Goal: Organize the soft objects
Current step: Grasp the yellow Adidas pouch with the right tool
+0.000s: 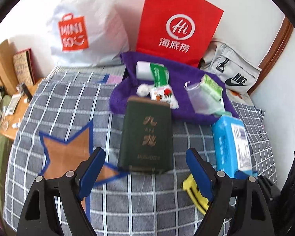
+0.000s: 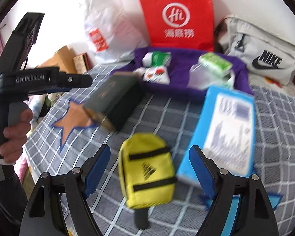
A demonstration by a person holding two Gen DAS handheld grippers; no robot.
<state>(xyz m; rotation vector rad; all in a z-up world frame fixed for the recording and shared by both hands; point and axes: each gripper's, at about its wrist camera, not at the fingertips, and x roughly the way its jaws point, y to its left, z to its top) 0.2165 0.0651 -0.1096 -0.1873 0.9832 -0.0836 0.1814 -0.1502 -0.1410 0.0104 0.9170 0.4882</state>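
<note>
At far left of the right wrist view we see the left gripper (image 2: 76, 82) held in a hand (image 2: 11, 129), side-on, above the bed; its own camera shows its blue-padded jaws spread wide, clamping nothing. Beneath it lies the bedcover (image 1: 68, 102), a soft grey cloth with a white grid and an orange star patch (image 1: 68, 153) edged in blue. Next we find the dark green box (image 1: 145, 135), a stiff rectangle with gold characters, its long axis running away from the left camera toward the purple cloth (image 1: 186, 106). That fuzzy cloth carries small green-and-white packets (image 1: 157, 72) and a clear plastic pouch (image 1: 200, 98). Behind stand a crinkled white plastic bag (image 1: 84, 29) and a smooth red paper bag (image 1: 177, 23). The yellow pouch (image 2: 147, 169), a soft fabric bag with black straps, lies between the open jaws of the right gripper (image 2: 150, 169), long axis pointing away from the camera; we cannot tell whether they touch it. Rightward lie the glossy blue packet (image 2: 222, 129) and a grey fabric bag (image 2: 261, 51).
</note>
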